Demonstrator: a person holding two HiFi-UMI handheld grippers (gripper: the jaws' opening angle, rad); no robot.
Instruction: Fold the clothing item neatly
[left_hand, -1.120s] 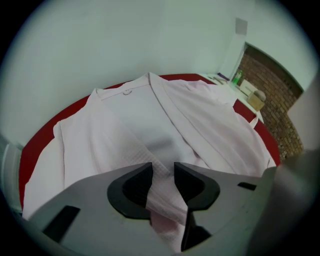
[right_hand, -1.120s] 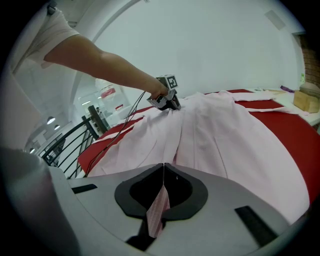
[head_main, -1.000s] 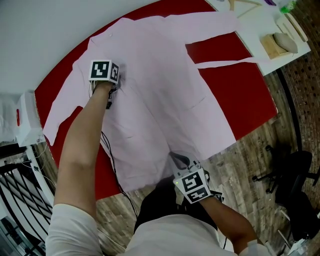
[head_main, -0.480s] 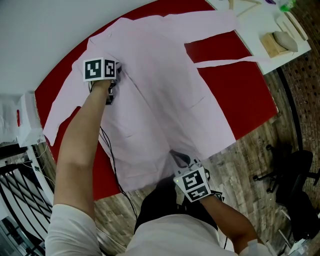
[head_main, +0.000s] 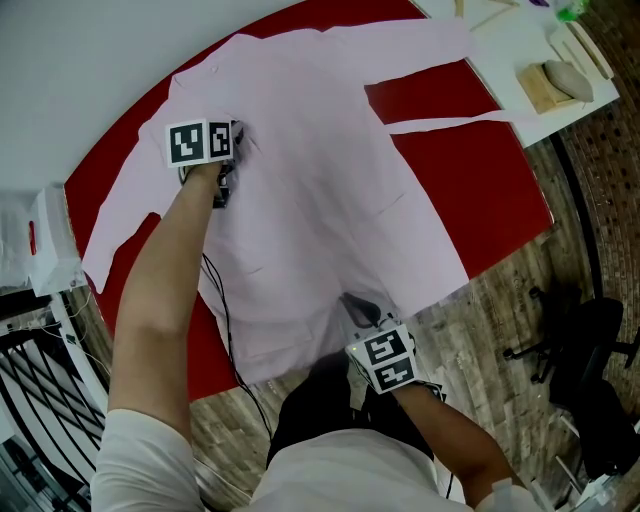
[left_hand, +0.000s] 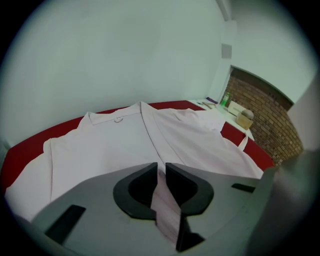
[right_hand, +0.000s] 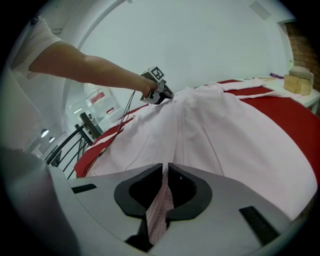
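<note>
A pale pink shirt (head_main: 320, 180) lies spread front-up on the red table (head_main: 480, 200), collar toward the far edge. My left gripper (head_main: 236, 142) is on the shirt's chest by the front placket. In the left gripper view, a fold of the shirt (left_hand: 115, 145) sits pinched between the jaws of the left gripper (left_hand: 161, 167), which are just beginning to ease open. At the near table edge, my right gripper (head_main: 362, 312) is shut on the shirt's bottom hem. The right gripper view shows the cloth (right_hand: 225, 130) clamped in the right gripper (right_hand: 165, 170).
A white side table (head_main: 520, 50) at the far right carries a wooden block (head_main: 545, 90) and small items. A black chair (head_main: 590, 340) stands on the wood floor at right. A white bag (head_main: 50, 240) and black railing (head_main: 40, 400) are at left. Cables (head_main: 225, 320) hang from the left gripper.
The left gripper shifted slightly left and its cube turned while staying on the shirt's chest. The right gripper crept a little toward the table with the hem.
</note>
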